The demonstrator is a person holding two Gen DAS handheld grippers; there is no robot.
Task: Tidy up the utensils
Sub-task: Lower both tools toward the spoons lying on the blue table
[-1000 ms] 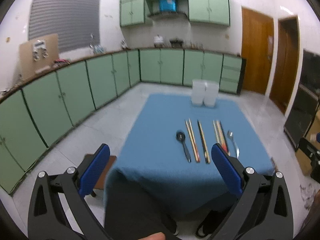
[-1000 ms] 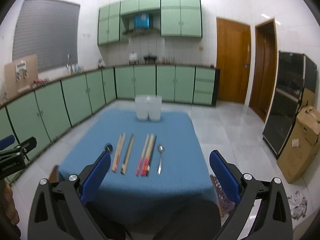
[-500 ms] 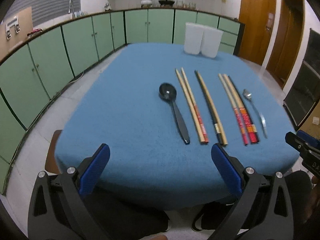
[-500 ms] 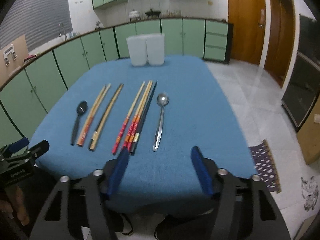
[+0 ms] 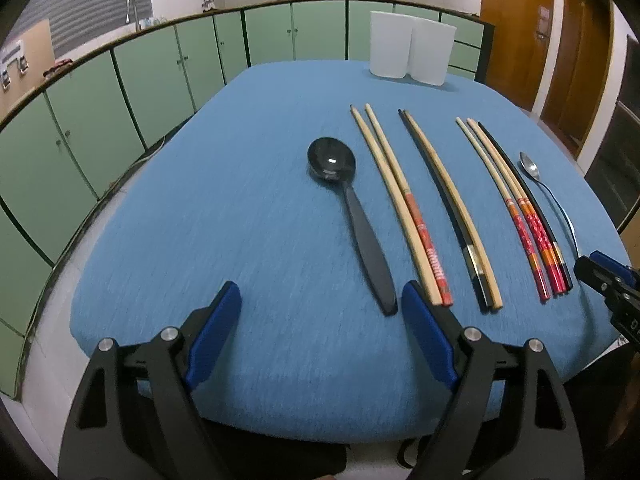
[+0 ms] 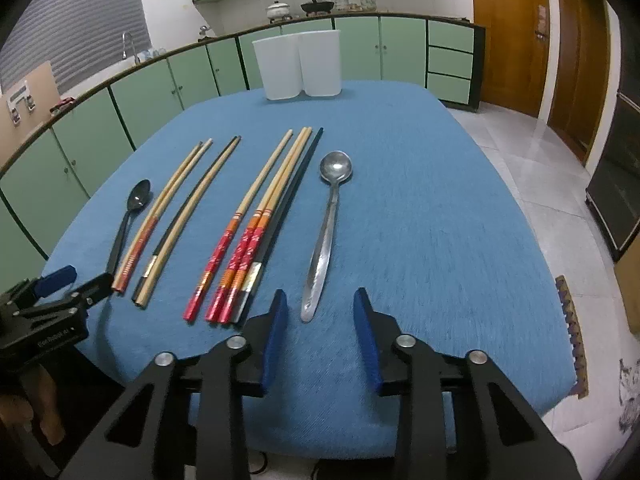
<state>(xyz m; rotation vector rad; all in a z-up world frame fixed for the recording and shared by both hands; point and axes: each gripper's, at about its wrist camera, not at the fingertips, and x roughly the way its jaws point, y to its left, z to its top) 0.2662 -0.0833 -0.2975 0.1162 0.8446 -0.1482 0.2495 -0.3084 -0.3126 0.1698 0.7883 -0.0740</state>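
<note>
A black spoon point(image 5: 348, 208) lies on the blue-clothed table point(image 5: 240, 220). To its right lie a bamboo chopstick pair point(image 5: 400, 208), a black-and-bamboo pair point(image 5: 452, 208), red-patterned chopsticks point(image 5: 516, 208) beside a black one, and a metal spoon point(image 5: 548, 192). My left gripper point(image 5: 321, 292) hovers at the near edge with its jaws closing; the black spoon's handle end sits just inside its right finger, untouched. My right gripper point(image 6: 320, 296) is also closing, half narrowed. The metal spoon's point(image 6: 328, 224) handle tip lies between its fingers with the pads off it. Two white containers point(image 6: 298, 64) stand at the far edge.
Green cabinets point(image 5: 120, 92) curve along the left and back walls. Wooden doors point(image 6: 512, 36) stand at the back right, with tiled floor point(image 6: 540, 184) to the right of the table. A patterned mat point(image 6: 572, 328) lies near the table's right corner.
Both grippers have come down and forward to the table's near edge. The right jaws have narrowed a lot, the left jaws a little. The utensils have not moved.
</note>
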